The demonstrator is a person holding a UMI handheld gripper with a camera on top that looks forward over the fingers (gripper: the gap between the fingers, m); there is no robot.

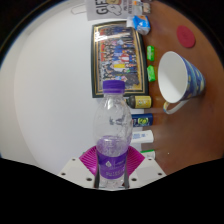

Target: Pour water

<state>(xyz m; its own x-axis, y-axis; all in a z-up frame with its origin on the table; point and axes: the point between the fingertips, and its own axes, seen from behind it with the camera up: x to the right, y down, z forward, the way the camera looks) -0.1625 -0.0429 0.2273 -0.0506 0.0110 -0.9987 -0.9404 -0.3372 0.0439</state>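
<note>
One bottle (113,128) stands upright, clamped in my gripper (112,163). The cup (180,80) lies ahead to the right, tilted, mouth toward me.

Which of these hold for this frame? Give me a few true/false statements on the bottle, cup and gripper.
1. The bottle has a purple cap. True.
2. The bottle lies on its side. False: it stands upright between the gripper fingers.
3. The cup is beyond the bottle, tilted with its opening showing. True.
4. The cup is red. False: it is white with a blue rim.
5. A framed picture lies beyond the bottle. True.
</note>
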